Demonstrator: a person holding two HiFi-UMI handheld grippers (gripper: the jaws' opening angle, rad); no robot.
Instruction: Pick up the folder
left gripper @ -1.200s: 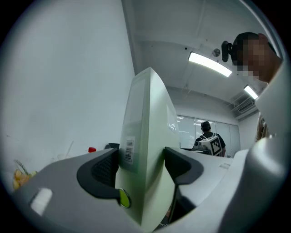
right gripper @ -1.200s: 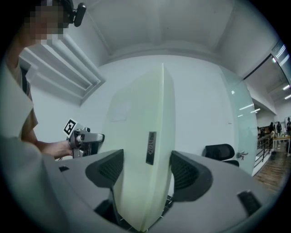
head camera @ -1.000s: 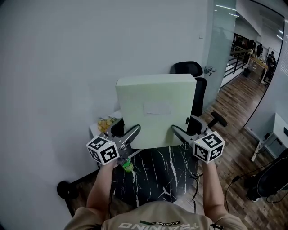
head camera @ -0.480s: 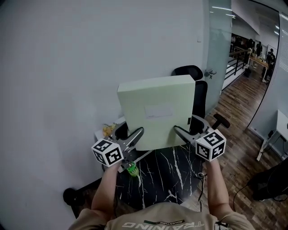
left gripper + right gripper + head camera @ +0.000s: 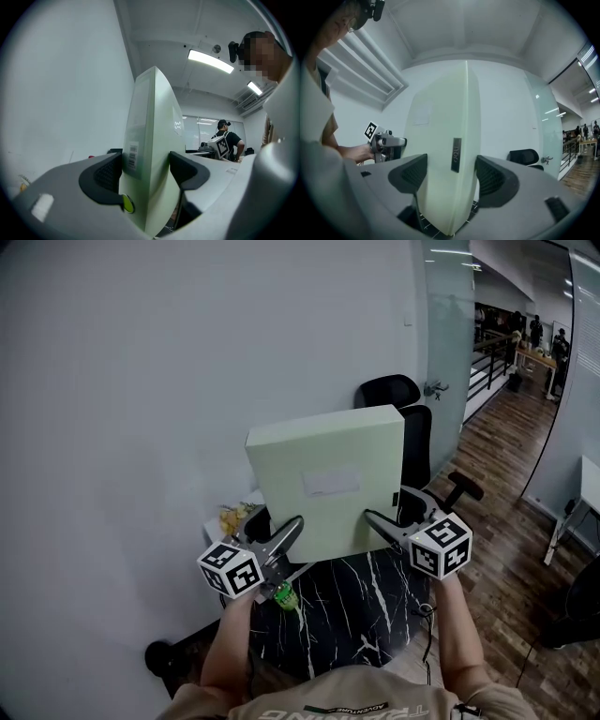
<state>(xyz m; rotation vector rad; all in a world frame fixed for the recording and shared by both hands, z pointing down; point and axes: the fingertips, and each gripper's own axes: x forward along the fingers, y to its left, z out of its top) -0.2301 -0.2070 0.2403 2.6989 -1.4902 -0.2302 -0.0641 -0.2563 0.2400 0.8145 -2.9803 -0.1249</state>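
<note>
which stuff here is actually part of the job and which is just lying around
Part of the job: pale green box folder, clamped low on its two sides by the left gripper and the right gripper.

Just lying about: black office chair, black white-veined table, small green bottle.

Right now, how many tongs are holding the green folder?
2. The left tongs pinch the pale green folder at its lower left edge, and the right tongs pinch its lower right edge. Both are in plain view, none hidden.
</note>
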